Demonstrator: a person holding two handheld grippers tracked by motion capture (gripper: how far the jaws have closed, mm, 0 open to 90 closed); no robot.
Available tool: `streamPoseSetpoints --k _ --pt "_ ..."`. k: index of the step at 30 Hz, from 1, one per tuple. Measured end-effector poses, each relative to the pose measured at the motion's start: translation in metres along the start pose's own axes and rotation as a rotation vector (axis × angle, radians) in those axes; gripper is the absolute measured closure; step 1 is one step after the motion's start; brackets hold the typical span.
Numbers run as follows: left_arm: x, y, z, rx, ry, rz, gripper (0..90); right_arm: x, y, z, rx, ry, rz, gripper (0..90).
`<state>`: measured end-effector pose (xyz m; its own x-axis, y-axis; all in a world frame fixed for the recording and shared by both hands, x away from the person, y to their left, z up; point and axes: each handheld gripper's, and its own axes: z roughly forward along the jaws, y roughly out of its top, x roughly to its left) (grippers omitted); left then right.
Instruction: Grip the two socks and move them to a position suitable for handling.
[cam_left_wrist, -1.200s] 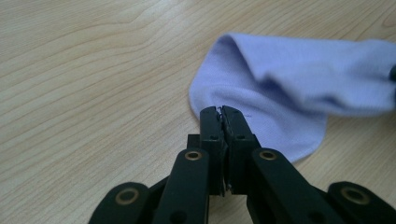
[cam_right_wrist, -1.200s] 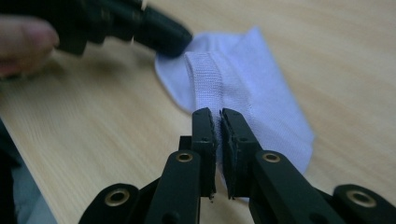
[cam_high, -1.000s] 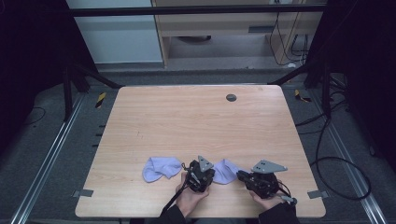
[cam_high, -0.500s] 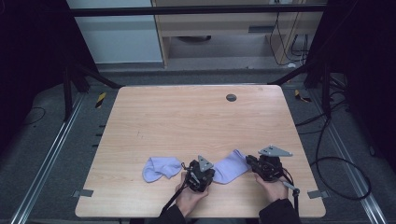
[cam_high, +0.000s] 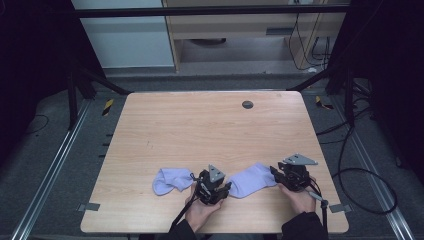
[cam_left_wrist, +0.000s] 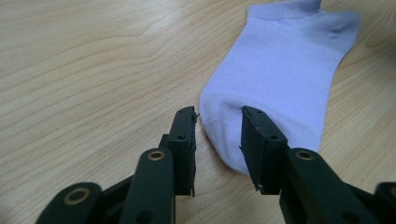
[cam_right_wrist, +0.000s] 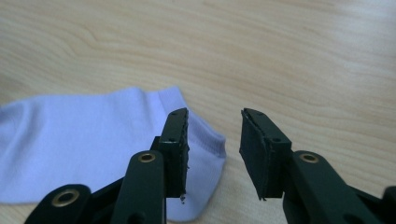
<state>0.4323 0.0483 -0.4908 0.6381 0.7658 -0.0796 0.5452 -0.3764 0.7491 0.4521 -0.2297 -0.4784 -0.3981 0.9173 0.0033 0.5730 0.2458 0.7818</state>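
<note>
Socks lie on the wooden surface (cam_high: 210, 130); the flat sock (cam_left_wrist: 285, 79) has its toe between the left gripper (cam_left_wrist: 218, 135) jaws, open, and its cuff beside the right gripper (cam_right_wrist: 214, 140) jaws, also open. Closing now, the right likely grabs air, since the cuff sits outside its gap.

No legible text, label, brand, number or sign in any view; wooden table (cam_high: 210, 130), lilac socks and black gripper parts carry no readable marking; yellow-black hazard-striped tape pieces on floor at left (cam_high: 107, 107) and right (cam_high: 324, 103) of table are pattern only, without lettering
</note>
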Motion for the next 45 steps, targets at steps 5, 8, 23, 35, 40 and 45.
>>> streamPoseSetpoints --k 5,8,23,35,40,45 --pt "-0.003 -0.001 0.002 0.016 0.006 0.000 64.5 -0.001 -0.006 0.010 0.068 0.017 -0.005 61.8" --pt "-0.003 -0.003 0.006 0.033 -0.006 -0.014 68.7 -0.002 -0.007 0.015 0.085 0.021 -0.003 64.1" --pt "0.005 0.003 0.006 0.009 -0.017 -0.044 88.6 0.000 -0.007 0.001 0.057 0.058 0.058 87.7" --pt "0.001 0.009 0.019 0.032 -0.031 0.019 87.5 0.006 -0.029 -0.034 0.073 0.026 0.069 86.5" --pt "0.006 0.011 0.013 0.012 -0.037 0.014 74.2 0.005 -0.033 -0.036 0.077 0.012 0.076 76.1" --pt "0.019 0.016 -0.004 -0.034 -0.046 0.021 58.7 0.002 -0.028 -0.042 -0.003 0.002 0.077 65.3"
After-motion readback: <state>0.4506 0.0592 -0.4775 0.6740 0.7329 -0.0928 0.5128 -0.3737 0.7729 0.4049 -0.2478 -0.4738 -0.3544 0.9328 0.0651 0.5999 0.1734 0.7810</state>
